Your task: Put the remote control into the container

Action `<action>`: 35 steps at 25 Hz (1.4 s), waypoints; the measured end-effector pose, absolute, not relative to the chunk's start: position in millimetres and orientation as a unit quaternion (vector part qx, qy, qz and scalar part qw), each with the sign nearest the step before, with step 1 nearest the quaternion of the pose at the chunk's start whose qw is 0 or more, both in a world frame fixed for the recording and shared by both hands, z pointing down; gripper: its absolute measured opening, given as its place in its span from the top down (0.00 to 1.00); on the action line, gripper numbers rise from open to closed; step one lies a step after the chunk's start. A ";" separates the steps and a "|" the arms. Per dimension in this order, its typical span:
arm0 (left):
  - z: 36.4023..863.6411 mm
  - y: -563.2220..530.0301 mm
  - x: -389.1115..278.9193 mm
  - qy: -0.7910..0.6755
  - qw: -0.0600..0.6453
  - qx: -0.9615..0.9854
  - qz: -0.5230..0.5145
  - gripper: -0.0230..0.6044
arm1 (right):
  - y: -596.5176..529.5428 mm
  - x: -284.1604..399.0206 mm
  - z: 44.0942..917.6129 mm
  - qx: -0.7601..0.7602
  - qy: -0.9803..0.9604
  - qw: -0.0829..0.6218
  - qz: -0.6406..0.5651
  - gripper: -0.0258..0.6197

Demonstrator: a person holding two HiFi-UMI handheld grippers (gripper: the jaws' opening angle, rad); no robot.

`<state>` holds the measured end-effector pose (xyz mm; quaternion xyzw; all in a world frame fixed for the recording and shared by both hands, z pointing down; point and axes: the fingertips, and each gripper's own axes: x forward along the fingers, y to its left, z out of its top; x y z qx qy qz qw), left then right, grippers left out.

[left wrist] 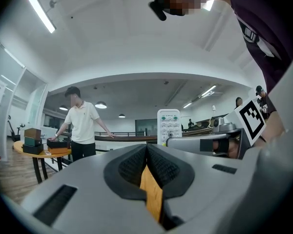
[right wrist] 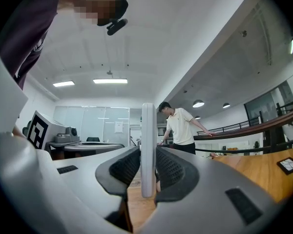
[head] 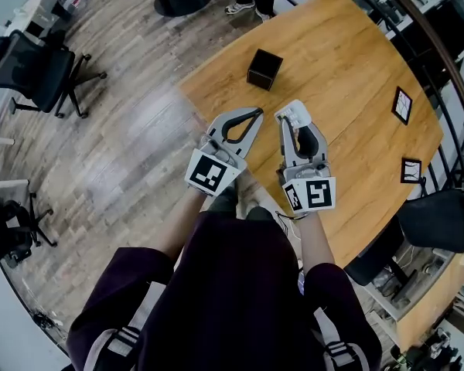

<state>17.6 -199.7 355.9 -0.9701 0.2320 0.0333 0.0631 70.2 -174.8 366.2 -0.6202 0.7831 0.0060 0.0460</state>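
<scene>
A white remote control [head: 295, 114] stands upright, clamped between the pads of my right gripper [head: 298, 127] above the near part of the wooden table [head: 348, 76]. In the right gripper view the remote [right wrist: 148, 140] shows edge-on between the black pads. The left gripper view shows its button face [left wrist: 169, 126]. The container, a small black open box [head: 264, 69], sits on the table beyond both grippers. My left gripper [head: 254, 115] hangs shut and empty just left of the remote, its pads [left wrist: 136, 162] pressed together.
Two black marker tiles [head: 402, 105] [head: 411, 170] lie near the table's right edge. Black office chairs [head: 35, 68] stand on the wooden floor at the left. A person in a white shirt [left wrist: 82, 126] stands at another table in the background.
</scene>
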 end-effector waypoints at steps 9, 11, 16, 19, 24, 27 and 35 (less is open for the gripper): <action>367.6 -266.5 43.7 0.224 0.038 -0.974 0.023 0.94 | -246.5 91.2 374.0 -0.624 0.781 0.030 -0.006 0.78; 375.5 -278.5 47.7 0.229 0.030 -0.973 0.020 0.94 | -258.5 94.5 379.4 -0.622 0.782 0.028 -0.010 0.78; 408.2 -307.6 55.7 0.238 -0.001 -0.971 -0.006 0.94 | -289.9 105.6 401.8 -0.621 0.783 0.025 -0.025 0.78; 422.9 -325.2 64.7 0.235 -0.006 -0.972 -0.017 0.94 | -309.6 114.6 416.3 -0.621 0.783 0.021 -0.034 0.78; 438.1 -357.4 77.8 0.230 0.001 -0.973 -0.018 0.94 | -345.0 124.9 437.9 -0.623 0.781 0.019 -0.046 0.78; 445.9 -372.9 79.2 0.229 -0.004 -0.973 -0.023 0.94 | -362.8 124.0 445.1 -0.621 0.782 0.015 -0.051 0.78; 455.1 -392.0 79.8 0.233 -0.013 -0.972 -0.023 0.94 | -390.2 124.8 459.9 -0.625 0.779 -0.003 -0.043 0.78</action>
